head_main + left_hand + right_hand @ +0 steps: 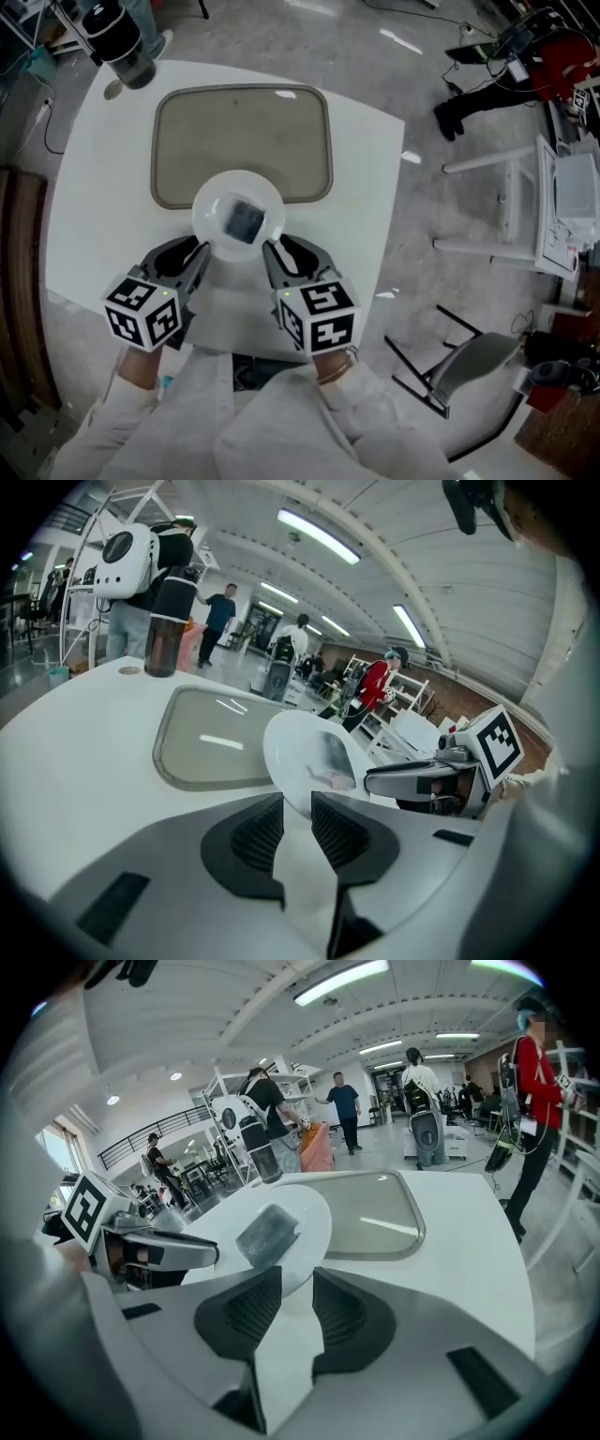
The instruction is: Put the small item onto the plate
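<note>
Grey speckled floor (441,178) lies round a white table (361,159) with rounded corners, in a wide hall with strip lights overhead, shelving and several people standing far off. A dark tumbler (122,42) stands at the table's upper-left corner in the head view. A shallow grey tray (244,127) fills the middle of the table.

The white plate (208,202) overlaps the tray's lower edge. The small item (246,221), a dark grey block, lies flat at the plate's centre. From above it looks nearly square, its sides turned slightly off the tray's edges. In the right gripper view it reads as oblong, its long axis running from lower left to upper right.

The left tool (297,808) and right tool (298,1283) flank the plate's lower rim. Each has its jaws partly spread, with the rim poking into the gap.
</note>
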